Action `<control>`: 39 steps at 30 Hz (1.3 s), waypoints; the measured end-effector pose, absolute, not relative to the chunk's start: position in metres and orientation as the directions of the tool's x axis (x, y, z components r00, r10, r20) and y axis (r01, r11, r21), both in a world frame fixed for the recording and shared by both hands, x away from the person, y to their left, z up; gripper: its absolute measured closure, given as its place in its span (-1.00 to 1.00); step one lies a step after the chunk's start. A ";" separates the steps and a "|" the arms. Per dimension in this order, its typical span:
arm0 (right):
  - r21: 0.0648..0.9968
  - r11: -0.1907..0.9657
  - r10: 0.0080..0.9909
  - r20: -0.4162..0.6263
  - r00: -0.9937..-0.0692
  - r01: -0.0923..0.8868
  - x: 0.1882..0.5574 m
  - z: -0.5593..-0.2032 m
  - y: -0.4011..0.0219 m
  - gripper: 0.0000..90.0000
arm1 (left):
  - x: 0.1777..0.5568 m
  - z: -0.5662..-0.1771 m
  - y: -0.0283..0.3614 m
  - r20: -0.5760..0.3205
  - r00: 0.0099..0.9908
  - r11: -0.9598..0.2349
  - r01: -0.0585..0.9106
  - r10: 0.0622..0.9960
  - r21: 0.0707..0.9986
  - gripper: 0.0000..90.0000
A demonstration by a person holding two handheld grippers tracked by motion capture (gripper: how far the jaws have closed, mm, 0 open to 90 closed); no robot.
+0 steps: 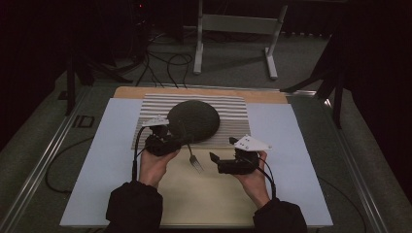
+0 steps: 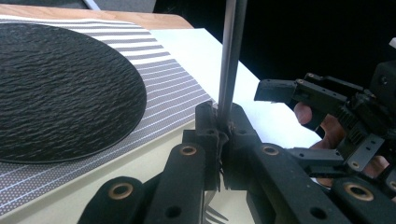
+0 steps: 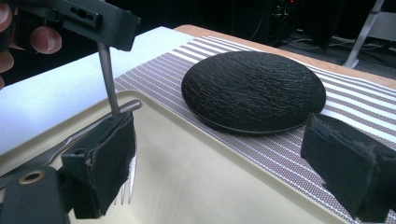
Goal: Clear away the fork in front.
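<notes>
Left gripper (image 1: 170,141) is clenched on the fork (image 1: 194,161): in the left gripper view its jaws are pressed together on the fork's steel handle (image 2: 231,60), which rises straight up between them, and the tines show below the jaws at the bottom edge. In the high view the fork hangs over the cream mat (image 1: 204,194), tines toward the person, between the 2 grippers. Right gripper (image 1: 214,159) is released; its jaws stand wide apart with nothing between them. In the right gripper view its near black pad (image 3: 105,158) sits just beside the fork (image 3: 112,88), tines visible behind the pad; whether they touch I cannot tell. The dark textured plate (image 1: 193,121) lies flat on the striped placemat (image 1: 233,104), just beyond the left gripper. Striped placemat and cream mat rest on the pale sheet (image 1: 111,165) covering the counter (image 1: 204,91).
</notes>
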State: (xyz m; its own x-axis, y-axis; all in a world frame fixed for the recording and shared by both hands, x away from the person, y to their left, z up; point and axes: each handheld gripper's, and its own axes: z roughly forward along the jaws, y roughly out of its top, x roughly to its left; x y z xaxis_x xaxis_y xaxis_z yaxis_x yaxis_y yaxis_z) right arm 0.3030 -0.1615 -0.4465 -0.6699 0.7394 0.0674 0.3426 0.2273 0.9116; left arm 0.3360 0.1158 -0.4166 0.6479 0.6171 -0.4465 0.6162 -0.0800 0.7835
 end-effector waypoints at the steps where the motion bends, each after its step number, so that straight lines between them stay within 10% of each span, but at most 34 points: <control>1: 0.911 0.231 0.739 0.064 -0.670 0.343 0.303 -0.446 -0.162 -0.78 | 0.336 -0.417 0.117 -0.447 0.646 -0.079 0.617 0.618 0.783 0.94; 39: 0.923 0.199 0.784 0.052 -0.618 0.330 0.299 -0.452 -0.210 -0.84 | 0.334 -0.410 0.148 -0.443 0.625 -0.083 0.632 0.643 0.771 0.93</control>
State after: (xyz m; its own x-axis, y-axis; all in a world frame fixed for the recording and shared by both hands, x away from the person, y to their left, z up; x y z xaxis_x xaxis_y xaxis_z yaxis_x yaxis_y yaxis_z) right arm 0.2987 -0.2098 -0.4521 -0.6182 0.7843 0.0518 0.3298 0.1989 0.9229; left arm 0.3335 0.1479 -0.4105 0.6248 0.6431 -0.4428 0.6316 -0.0829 0.7709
